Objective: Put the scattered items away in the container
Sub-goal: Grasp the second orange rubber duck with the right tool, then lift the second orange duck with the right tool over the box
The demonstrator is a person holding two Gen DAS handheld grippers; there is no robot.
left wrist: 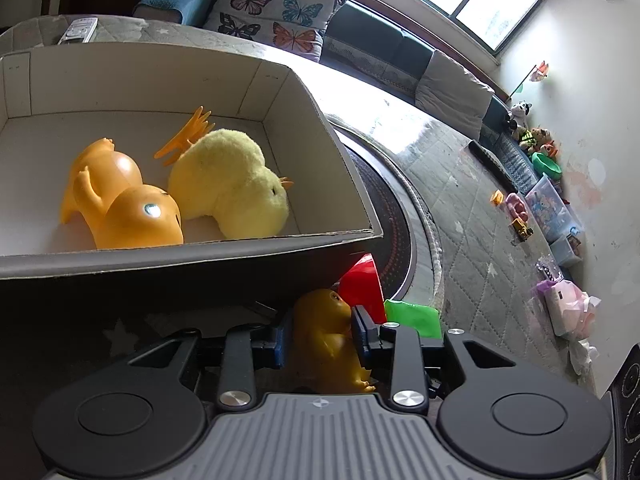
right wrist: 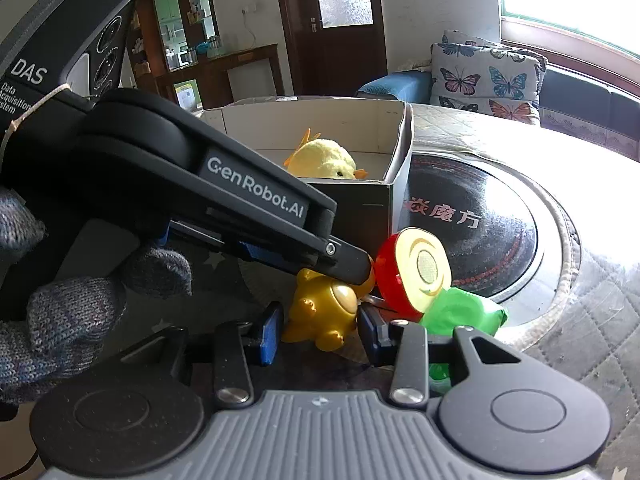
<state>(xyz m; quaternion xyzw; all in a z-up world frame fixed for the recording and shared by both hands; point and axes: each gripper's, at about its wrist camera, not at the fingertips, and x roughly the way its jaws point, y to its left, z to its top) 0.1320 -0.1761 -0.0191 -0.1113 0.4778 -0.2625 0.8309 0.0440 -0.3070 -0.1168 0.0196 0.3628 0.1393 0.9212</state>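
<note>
Spreading under everything is the quilted table cover (right wrist: pixel 580 360), with a round dark disc (right wrist: pixel 480 216) set into its middle. The cardboard box (left wrist: pixel 160 256) stands on the cover, one corner reaching over the disc's edge. Two toys lie side by side and touching on the box's white floor: an orange plastic duck (left wrist: pixel 120 200) on the left and a yellow plush chick (left wrist: pixel 232 184) on the right.

The left gripper (left wrist: pixel 322 334), held by a hand in a grey knitted glove (right wrist: pixel 80 304), reaches down at a slant in front of the box's near wall. The right gripper (right wrist: pixel 320 332) points at the same spot from just beside it.

Between them, on the cover outside the box, is the small golden duck (right wrist: pixel 324 304). The right gripper's blue pads are clenched on its body from both sides. The left gripper's pads sit close on either side of its head (so close in the left wrist view that it cannot be told whether they press or have let go).

A red toy with a yellow face (right wrist: pixel 416 268) stands just beside the small golden duck, against the box's corner. A crumpled green piece (right wrist: pixel 468 312) lies against the red toy, at the disc's edge.
</note>
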